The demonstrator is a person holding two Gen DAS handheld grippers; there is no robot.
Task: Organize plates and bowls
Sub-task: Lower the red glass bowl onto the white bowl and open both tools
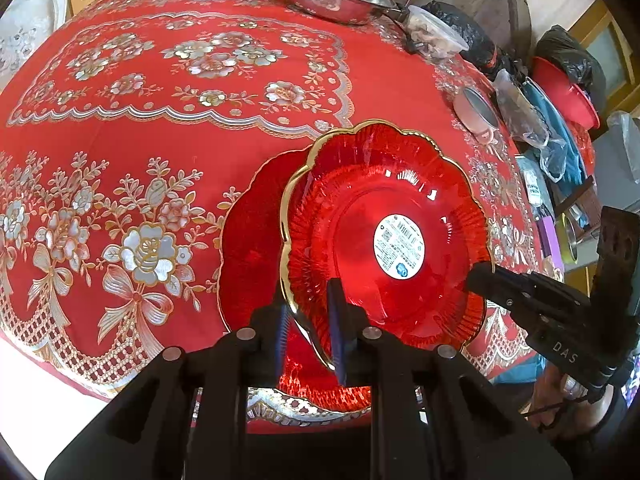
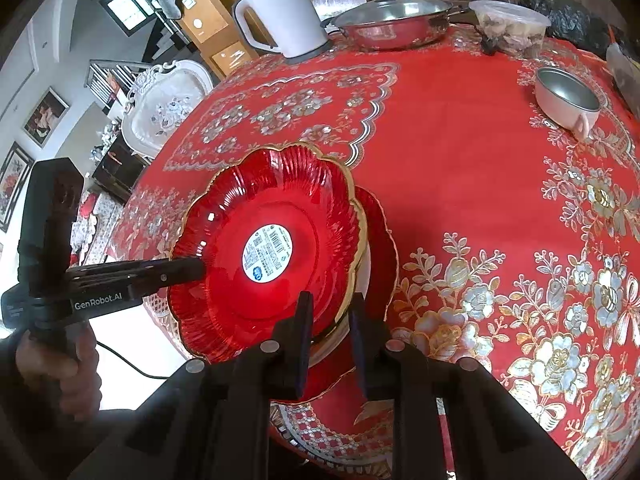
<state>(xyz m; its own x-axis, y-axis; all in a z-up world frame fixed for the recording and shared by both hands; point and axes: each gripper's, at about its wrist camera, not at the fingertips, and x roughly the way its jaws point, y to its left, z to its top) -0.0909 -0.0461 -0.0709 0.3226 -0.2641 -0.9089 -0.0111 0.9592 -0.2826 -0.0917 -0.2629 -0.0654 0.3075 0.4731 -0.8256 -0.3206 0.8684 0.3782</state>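
Observation:
A red glass plate with a gold scalloped rim and a round white sticker is held tilted above the table. My left gripper is shut on its near-left rim. My right gripper is shut on the opposite rim, and its black tip shows at the plate's right edge in the left wrist view. The left gripper's tip reaches in from the left in the right wrist view. Directly under the held plate, a second red plate lies flat on the red flowered tablecloth.
At the table's far side stand a white kettle, a lidded steel pan and a plastic food tub. A pink bowl with a metal inside sits to the right. Bags and red bowls crowd the right edge. A hand holds the left gripper.

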